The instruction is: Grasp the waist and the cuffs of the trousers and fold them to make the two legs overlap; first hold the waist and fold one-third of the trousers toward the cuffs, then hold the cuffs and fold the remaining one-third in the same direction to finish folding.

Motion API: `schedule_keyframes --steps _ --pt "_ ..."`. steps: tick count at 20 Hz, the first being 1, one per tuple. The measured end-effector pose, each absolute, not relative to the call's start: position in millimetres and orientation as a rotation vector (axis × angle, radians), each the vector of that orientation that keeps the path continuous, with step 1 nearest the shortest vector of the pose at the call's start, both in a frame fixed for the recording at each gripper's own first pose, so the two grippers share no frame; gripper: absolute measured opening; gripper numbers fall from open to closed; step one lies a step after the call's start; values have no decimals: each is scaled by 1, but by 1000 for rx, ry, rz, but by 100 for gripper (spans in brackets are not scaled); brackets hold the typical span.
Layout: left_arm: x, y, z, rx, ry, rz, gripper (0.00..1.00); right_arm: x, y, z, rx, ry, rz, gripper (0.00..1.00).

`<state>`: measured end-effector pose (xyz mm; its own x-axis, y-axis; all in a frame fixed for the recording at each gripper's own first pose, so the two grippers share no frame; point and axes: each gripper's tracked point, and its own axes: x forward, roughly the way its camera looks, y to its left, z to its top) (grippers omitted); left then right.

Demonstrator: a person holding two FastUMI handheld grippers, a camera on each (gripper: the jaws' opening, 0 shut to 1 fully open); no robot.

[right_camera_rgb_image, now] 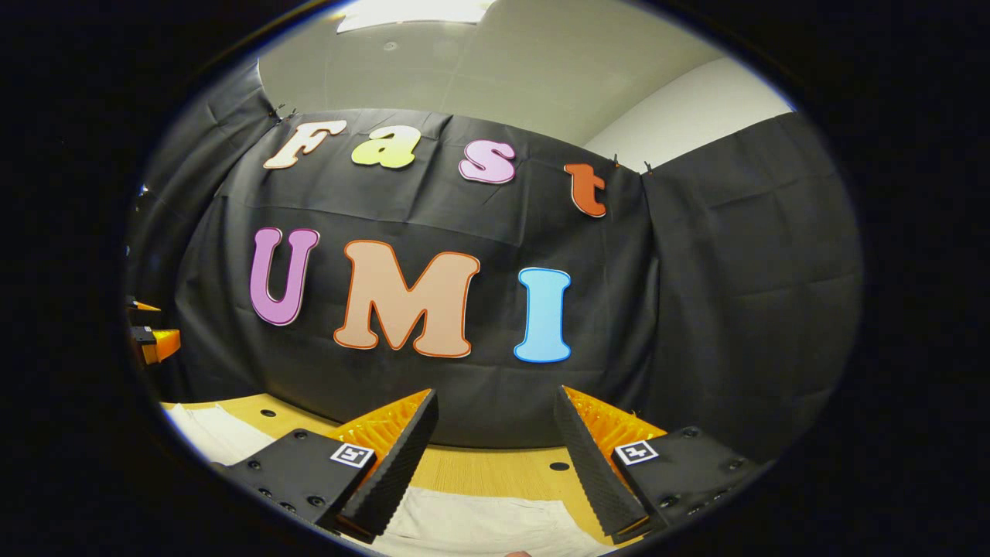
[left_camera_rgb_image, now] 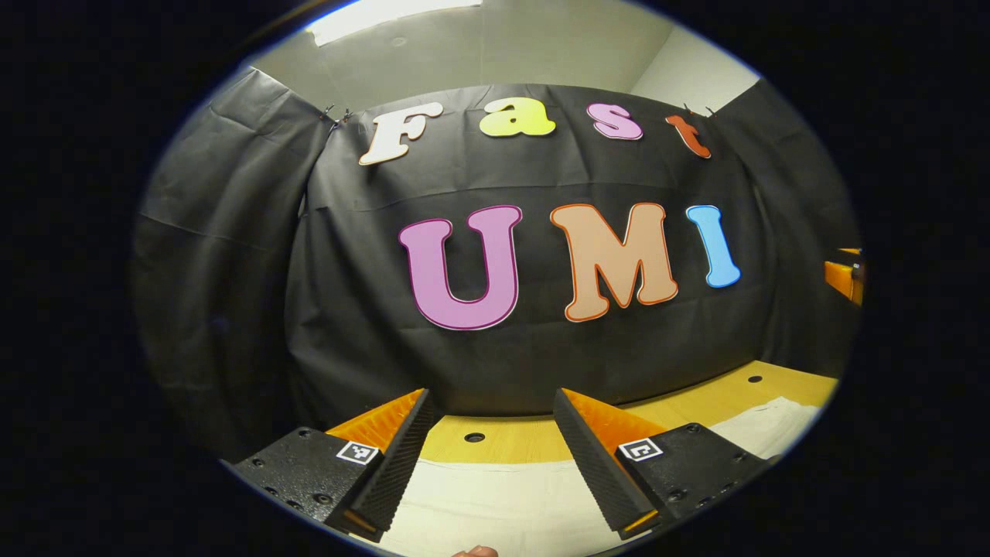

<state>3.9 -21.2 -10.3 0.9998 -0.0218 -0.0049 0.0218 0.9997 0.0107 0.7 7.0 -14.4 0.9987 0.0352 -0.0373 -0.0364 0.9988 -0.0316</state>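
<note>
Hovering above the worktop (left_camera_rgb_image: 534, 441), the left tongs (left_camera_rgb_image: 491, 464) stand wide apart with nothing between them. Pale trousers (left_camera_rgb_image: 503, 503) lie flat on the wooden worktop directly under and just ahead of these tongs, with more of the cloth stretching off to the right edge of the left gripper view. Small square black-and-white coded markers sit on each finger mount; they carry no readable words. A fingertip (left_camera_rgb_image: 476, 551) of the person peeks in at the bottom edge.

In the right gripper view, the right tongs (right_camera_rgb_image: 495, 464) are likewise spread wide and grip nothing. The trousers (right_camera_rgb_image: 479, 526) lie on the worktop (right_camera_rgb_image: 479, 468) below them, reaching left toward the other gripper (right_camera_rgb_image: 151, 340), seen far off at the left edge. Round holes dot the worktop near the booth wall.
</note>
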Motion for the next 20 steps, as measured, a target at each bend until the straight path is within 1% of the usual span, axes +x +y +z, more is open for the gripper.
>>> schedule_keyframes --steps 1,2,3,5,10,11,12,13,14,16,20 --pt "4 -22 -10 10 4 -22 100 1 7 -14 -30 37 37 98" --pt "5 -21 -11 8 4 -20 100 2 7 -15 -29 36 37 97" --pt "5 -20 -10 7 6 -17 96 2 6 -14 -28 35 36 97" --pt "5 -18 -13 14 10 -15 96 4 5 -15 -23 36 34 96" --pt "-1 -7 -29 143 23 -21 96 6 6 -22 -24 43 36 97" --pt "-3 -4 -33 188 29 -25 99 7 6 -24 -27 44 37 98" --pt "-5 -1 -37 236 35 -34 96 8 5 -26 -27 44 40 97" --pt "-6 1 -42 285 43 -46 100 9 7 -27 -24 46 44 97" --pt "-9 2 -47 330 51 -61 96 10 8 -29 -18 49 46 97" --pt "-15 6 -61 406 77 -97 96 12 8 -32 -7 54 48 96" --pt "-32 11 -96 546 149 -176 96 14 7 -37 -9 52 41 97"
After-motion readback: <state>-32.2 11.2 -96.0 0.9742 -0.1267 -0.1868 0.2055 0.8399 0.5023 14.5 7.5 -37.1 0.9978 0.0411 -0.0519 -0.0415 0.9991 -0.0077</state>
